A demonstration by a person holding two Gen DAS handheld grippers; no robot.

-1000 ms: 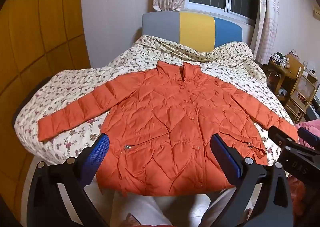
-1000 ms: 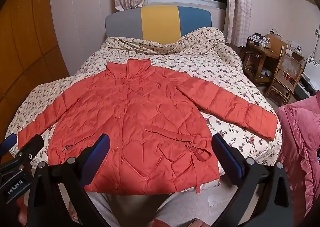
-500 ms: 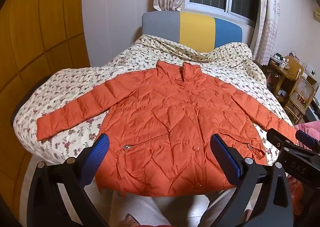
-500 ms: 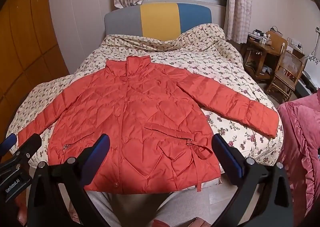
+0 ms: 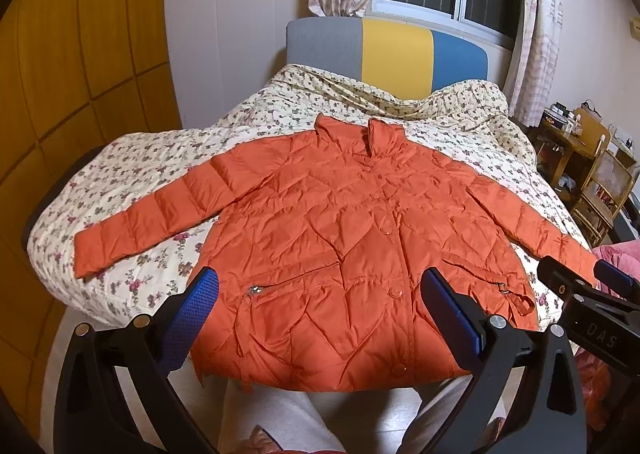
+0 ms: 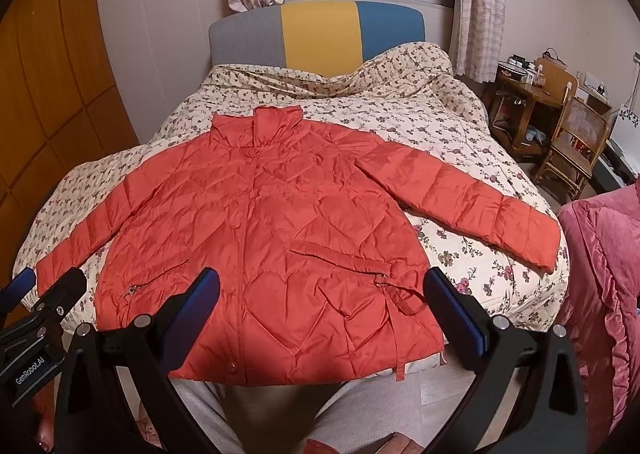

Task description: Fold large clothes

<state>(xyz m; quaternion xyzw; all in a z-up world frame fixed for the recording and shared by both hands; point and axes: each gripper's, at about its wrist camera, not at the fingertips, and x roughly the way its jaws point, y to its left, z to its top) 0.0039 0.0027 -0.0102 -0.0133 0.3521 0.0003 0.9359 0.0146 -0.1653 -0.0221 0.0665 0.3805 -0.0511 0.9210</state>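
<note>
Orange and puffy, the quilted jacket (image 5: 352, 238) lies flat, front up, on the flowery quilt (image 6: 452, 142) of the bed. Its collar points to the headboard (image 6: 320, 34) and its hem hangs near the person's knees, so it runs long from head to foot. Both sleeves stick out sideways. The left gripper (image 5: 320, 306) and right gripper (image 6: 320, 306) hover wide open, holding nothing. Folding has not begun. I think a sleeve needs grabbing next.

Both views have crept closer to the jacket (image 5: 344, 254).
</note>
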